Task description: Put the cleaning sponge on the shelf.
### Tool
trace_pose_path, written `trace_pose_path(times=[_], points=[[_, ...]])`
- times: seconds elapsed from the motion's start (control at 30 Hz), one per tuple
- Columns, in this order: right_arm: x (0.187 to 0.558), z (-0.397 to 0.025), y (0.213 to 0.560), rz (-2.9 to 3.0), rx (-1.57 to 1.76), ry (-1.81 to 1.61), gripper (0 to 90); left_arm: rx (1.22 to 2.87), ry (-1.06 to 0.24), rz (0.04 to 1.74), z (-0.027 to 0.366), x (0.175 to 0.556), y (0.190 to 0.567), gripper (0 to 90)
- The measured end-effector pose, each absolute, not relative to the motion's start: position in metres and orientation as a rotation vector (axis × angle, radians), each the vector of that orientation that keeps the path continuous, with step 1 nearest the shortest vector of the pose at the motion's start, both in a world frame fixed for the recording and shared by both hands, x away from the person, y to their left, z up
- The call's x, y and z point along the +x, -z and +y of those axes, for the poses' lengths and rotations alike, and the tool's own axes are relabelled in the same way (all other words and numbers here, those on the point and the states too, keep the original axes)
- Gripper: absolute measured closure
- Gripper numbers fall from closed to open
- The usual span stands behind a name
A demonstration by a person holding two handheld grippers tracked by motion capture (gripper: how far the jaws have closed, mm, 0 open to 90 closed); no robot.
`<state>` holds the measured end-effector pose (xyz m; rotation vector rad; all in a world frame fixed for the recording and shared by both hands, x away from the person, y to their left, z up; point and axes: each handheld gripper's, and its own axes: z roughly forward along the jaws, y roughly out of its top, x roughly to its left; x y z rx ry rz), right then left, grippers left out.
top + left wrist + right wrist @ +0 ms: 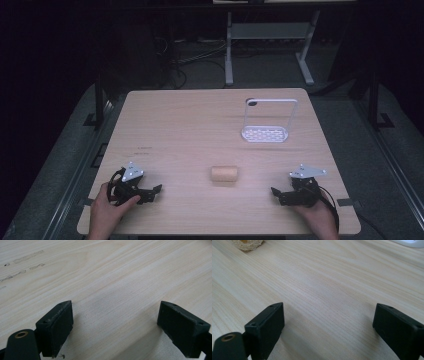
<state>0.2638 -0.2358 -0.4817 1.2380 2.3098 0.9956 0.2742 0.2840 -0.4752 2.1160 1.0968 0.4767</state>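
A short tan cylinder, like a loofah roll [223, 174], lies on its side in the near middle of the wooden table [190, 125]; its end peeks in at the top left of the right gripper view [247, 244]. A white wire rack [266, 125] with a tall handle stands at the back right. My left gripper [152, 192] rests on the table near the front left, open, nothing between its jaws [115, 325]. My right gripper [280, 194] rests near the front right, open and empty [328, 327].
Faint dark marks [22, 262] show on the wood ahead of the left gripper. A white corner of the rack [409, 242] sits at the top right of the right gripper view. Beyond the table stand desk legs [229, 50] and cables on a dark floor.
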Motion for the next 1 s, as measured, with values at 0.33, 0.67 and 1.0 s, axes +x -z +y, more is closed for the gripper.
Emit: trace_pose_path(times=[0.33, 0.67, 1.0], points=[[0.2648, -0.2360, 0.4812, 2.338, 1.210, -1.003, 9.9, 2.116, -0.477, 1.096, 0.2840, 0.2742, 0.4752, 12.8], [0.2660, -0.2347, 0.4806, 2.375, 1.178, -1.036, 9.8, 2.116, -0.477, 1.097, 0.2840, 0.2742, 0.4751, 12.8], [0.2697, -0.2311, 0.4731, 2.405, 1.127, -1.093, 9.9, 2.116, -0.477, 1.097, 0.2840, 0.2742, 0.4751, 12.8]])
